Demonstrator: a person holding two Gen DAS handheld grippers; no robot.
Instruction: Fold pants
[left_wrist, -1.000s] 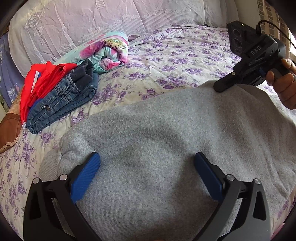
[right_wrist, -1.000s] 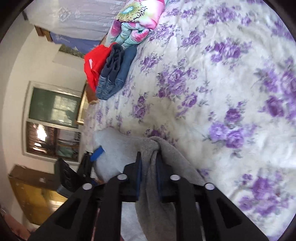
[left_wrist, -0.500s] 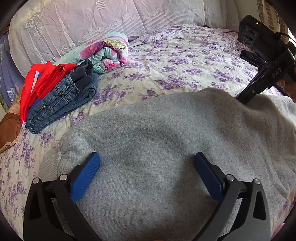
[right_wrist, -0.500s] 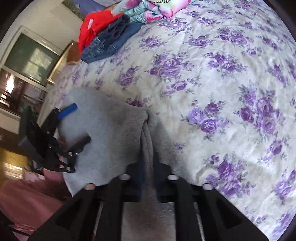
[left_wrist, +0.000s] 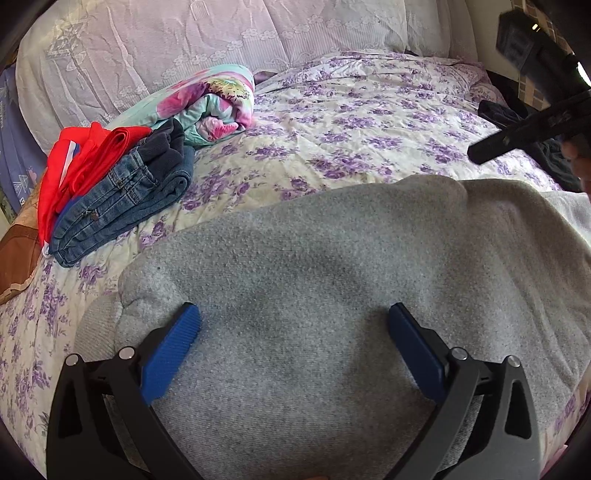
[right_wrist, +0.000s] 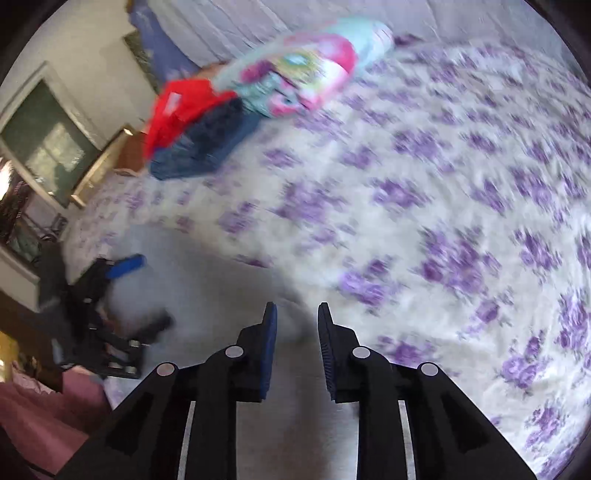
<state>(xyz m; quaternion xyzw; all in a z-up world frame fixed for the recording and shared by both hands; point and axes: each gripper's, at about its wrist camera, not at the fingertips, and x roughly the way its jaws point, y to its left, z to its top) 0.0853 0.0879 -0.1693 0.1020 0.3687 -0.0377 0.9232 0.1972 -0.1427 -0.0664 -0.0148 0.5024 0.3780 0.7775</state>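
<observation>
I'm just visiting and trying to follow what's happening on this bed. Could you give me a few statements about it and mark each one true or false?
1. The grey pants lie on the floral bedspread. True.
2. The right gripper has grey cloth clamped between its jaws. False: its jaws have just been opening, with nothing between them.
3. The left gripper has its jaws wide apart over the pants. True.
4. The folded jeans sit on top of the grey pants. False: they lie apart from them, beside a red garment.
5. A colourful rolled blanket lies near the pillows. True.
</observation>
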